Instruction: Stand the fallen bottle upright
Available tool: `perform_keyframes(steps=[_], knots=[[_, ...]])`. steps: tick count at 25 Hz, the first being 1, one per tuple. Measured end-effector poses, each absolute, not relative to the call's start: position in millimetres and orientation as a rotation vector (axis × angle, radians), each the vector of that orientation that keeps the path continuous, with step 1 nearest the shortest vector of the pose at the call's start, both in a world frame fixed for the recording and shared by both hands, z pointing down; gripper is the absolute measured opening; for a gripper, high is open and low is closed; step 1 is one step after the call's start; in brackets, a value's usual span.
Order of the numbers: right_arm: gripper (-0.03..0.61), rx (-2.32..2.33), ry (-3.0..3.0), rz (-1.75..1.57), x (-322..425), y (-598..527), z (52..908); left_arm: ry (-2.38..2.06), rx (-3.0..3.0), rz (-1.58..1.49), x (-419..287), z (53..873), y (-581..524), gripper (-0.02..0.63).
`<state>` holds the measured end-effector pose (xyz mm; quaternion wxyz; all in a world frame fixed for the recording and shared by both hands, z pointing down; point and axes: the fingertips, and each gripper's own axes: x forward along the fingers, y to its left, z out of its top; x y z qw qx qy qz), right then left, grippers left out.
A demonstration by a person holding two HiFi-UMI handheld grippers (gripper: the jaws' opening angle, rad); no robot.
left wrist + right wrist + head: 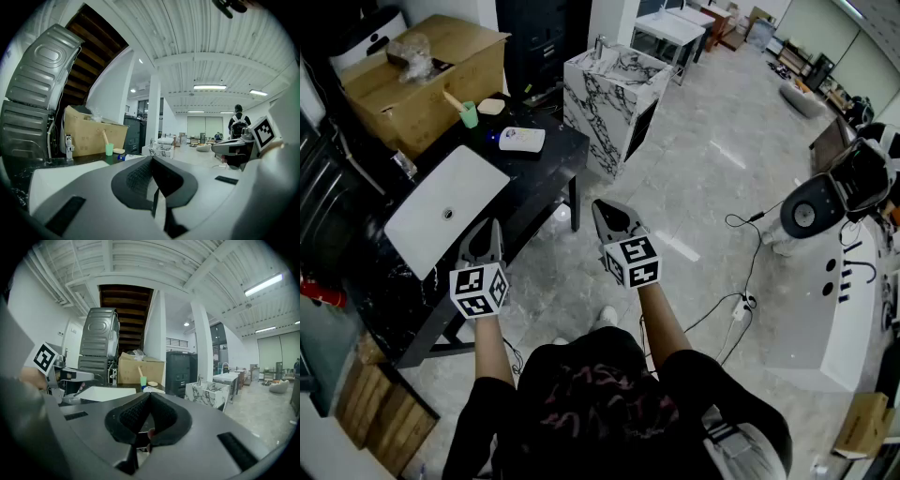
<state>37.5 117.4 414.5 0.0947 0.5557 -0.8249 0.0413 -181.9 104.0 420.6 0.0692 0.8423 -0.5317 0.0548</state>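
Left gripper (484,234), right gripper (617,223): both clenched, empty. Fallen bottle unconfirmed: red object (321,292) far left of left gripper possibly it. Risk: jaws unopened on approach shove it off table (548,150) edge.

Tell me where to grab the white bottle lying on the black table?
Probably the middle of the white bottle, coming down from above with jaws across its short width. It lies flat on the black table, blue end toward the green cup, so the sides are free to pinch.
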Motion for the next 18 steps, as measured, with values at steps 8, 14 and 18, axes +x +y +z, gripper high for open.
perform_keyframes(steps=[8, 14, 18], knots=[[0.014, 1.638, -2.449, 0.112, 30, 122, 416, -1.587, 2.547, 0.18, -179, 423, 112, 0.017], [0.014, 1.649, -2.453, 0.123, 28, 126, 417, -1.575, 2.553, 0.19, -181, 425, 115, 0.017], [0.014, 1.66, -2.453, 0.14, 29, 130, 420, -1.566, 2.551, 0.2, -184, 429, 115, 0.017]])
